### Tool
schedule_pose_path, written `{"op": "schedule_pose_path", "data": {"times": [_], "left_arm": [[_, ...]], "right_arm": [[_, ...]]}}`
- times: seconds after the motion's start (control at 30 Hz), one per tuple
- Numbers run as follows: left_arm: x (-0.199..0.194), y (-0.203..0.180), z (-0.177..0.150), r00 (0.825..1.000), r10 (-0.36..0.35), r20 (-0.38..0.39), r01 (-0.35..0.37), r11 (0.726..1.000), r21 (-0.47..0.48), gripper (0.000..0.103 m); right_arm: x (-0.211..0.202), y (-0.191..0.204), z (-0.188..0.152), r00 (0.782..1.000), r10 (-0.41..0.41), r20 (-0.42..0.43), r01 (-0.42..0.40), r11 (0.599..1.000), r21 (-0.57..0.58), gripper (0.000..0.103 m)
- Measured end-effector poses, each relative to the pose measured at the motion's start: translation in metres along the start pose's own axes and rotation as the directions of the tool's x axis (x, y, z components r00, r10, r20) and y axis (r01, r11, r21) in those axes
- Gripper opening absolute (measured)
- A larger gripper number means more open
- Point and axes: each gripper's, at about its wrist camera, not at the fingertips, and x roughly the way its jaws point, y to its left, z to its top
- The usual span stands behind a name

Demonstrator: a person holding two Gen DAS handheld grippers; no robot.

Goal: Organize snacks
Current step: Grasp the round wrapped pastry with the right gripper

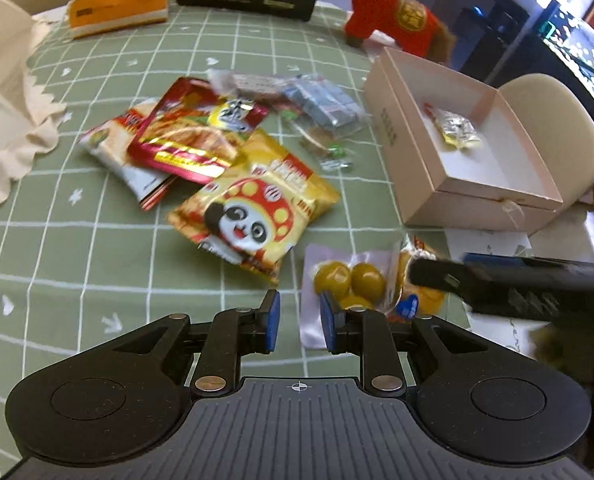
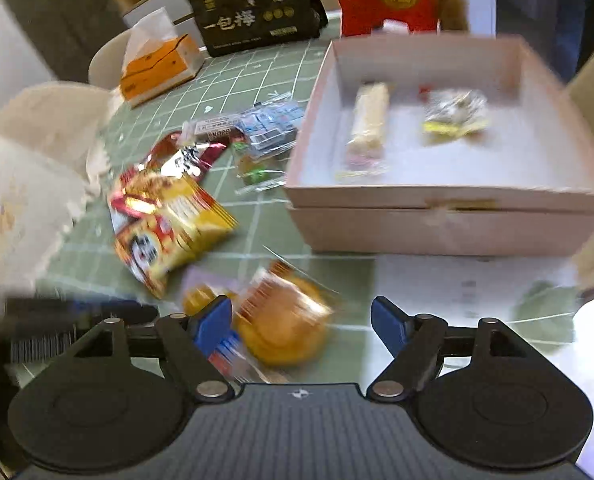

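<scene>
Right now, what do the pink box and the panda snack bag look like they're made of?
Pink box: probably matte cardboard, with flat stiff walls, sharp folded edges and no shine. Panda snack bag: seemingly glossy plastic or foil film, with crinkles and bright glints.

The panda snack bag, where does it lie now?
In the left wrist view the panda snack bag lies flat on the green tablecloth, left of the pink box, beside the red packet and beyond the olive pouch.

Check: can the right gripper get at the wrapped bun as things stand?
Probably yes. The right gripper is open with the wrapped bun lying between its fingers on the table, nothing covering it.
</scene>
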Motion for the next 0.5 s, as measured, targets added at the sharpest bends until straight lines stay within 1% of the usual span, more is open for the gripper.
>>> {"op": "schedule_pose_path", "data": {"times": [0.03, 0.1, 0.13, 0.2, 0.33, 0.4, 0.5], "left_arm": [[-0.001, 0.001, -0.001, 1.000, -0.002, 0.000, 0.002, 1.000, -0.006, 0.025], [-0.003, 0.002, -0.003, 1.000, -0.009, 0.000, 0.009, 1.000, -0.009, 0.025], [-0.004, 0.002, -0.003, 1.000, -0.014, 0.000, 0.014, 1.000, -0.007, 0.025], [-0.002, -0.001, -0.003, 1.000, -0.024, 0.003, 0.024, 1.000, -0.007, 0.025], [0.009, -0.015, 0.000, 1.000, -0.030, -0.002, 0.030, 1.000, 0.004, 0.025], [0.015, -0.027, 0.000, 1.000, -0.019, -0.004, 0.019, 0.999, 0.035, 0.025], [0.024, -0.046, -0.002, 1.000, 0.003, -0.017, -0.001, 0.993, 0.118, 0.026]], "right_arm": [[0.008, 0.004, 0.002, 1.000, -0.006, -0.013, 0.006, 1.000, -0.004, 0.078], [0.011, 0.009, 0.000, 0.999, -0.030, -0.031, 0.028, 0.998, -0.061, 0.066], [0.008, 0.012, -0.005, 0.998, -0.052, -0.020, 0.050, 0.993, -0.103, 0.057], [0.001, 0.007, -0.011, 0.997, -0.082, -0.005, 0.081, 0.987, -0.139, 0.056], [-0.016, -0.023, -0.026, 0.989, -0.146, 0.023, 0.147, 0.979, -0.140, 0.057], [-0.022, -0.035, -0.030, 0.986, -0.163, 0.033, 0.166, 0.977, -0.136, 0.057], [-0.028, -0.044, -0.036, 0.983, -0.178, 0.050, 0.183, 0.976, -0.122, 0.061]]}}
